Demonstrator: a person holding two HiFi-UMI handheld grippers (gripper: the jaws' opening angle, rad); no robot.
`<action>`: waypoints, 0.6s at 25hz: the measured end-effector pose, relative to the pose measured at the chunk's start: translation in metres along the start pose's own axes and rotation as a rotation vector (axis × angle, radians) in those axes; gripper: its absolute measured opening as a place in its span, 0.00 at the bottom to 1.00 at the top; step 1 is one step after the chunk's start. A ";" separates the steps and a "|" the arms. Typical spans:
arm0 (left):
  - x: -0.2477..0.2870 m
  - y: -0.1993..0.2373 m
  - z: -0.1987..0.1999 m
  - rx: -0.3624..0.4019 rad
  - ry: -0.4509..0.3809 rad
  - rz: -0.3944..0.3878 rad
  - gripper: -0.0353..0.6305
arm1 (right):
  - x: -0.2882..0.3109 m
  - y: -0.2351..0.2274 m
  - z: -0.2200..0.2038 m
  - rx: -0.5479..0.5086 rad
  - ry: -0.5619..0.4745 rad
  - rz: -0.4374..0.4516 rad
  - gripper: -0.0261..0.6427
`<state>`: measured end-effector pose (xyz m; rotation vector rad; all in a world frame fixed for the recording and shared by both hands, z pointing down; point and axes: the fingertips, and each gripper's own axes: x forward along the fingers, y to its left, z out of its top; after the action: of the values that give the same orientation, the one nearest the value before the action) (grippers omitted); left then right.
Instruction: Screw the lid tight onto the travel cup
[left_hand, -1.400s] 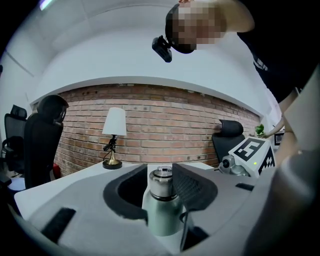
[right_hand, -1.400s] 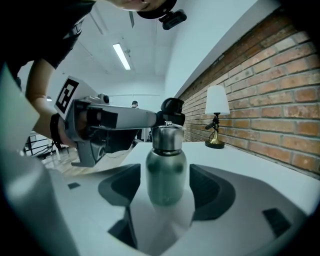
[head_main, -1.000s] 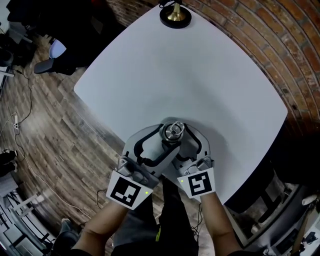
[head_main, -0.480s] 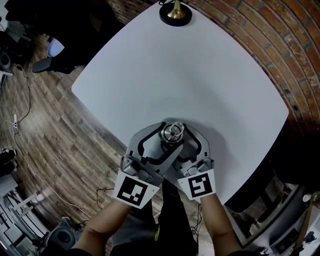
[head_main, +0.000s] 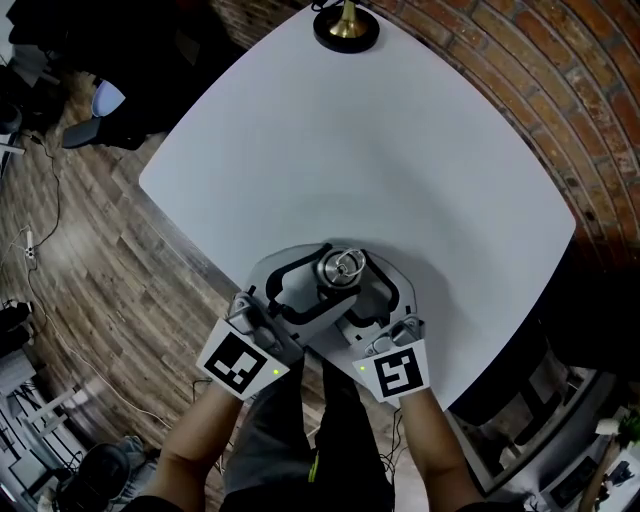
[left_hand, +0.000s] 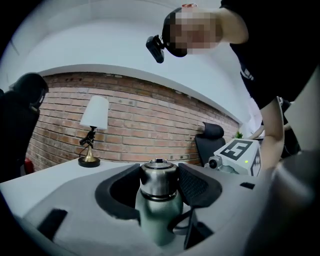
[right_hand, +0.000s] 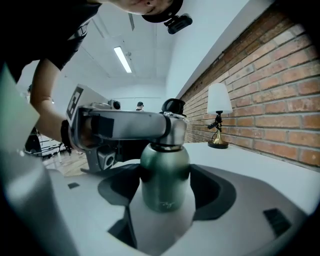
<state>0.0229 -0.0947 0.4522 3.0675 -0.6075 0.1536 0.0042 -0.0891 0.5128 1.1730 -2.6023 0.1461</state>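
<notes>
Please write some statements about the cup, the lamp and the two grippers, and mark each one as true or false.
1. The lid stands between the fingers of the left gripper. True; these fingers have just been opening.
2. The lamp stands at the far edge of the table. True.
3. The right gripper holds the lamp. False: it holds the green body of the travel cup.
4. The travel cup lies on its side. False: it stands upright.
</notes>
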 end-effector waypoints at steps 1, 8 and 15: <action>0.000 -0.001 -0.002 -0.003 -0.001 -0.051 0.40 | 0.000 0.000 -0.001 0.004 0.003 0.004 0.47; -0.001 -0.008 -0.001 0.017 0.003 -0.343 0.40 | -0.002 0.000 -0.001 -0.013 0.001 0.017 0.47; -0.002 -0.008 0.000 -0.021 0.001 -0.410 0.41 | -0.004 0.001 0.001 -0.006 -0.009 0.022 0.47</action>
<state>0.0242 -0.0869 0.4524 3.0874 0.0276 0.1407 0.0055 -0.0855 0.5106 1.1453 -2.6223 0.1373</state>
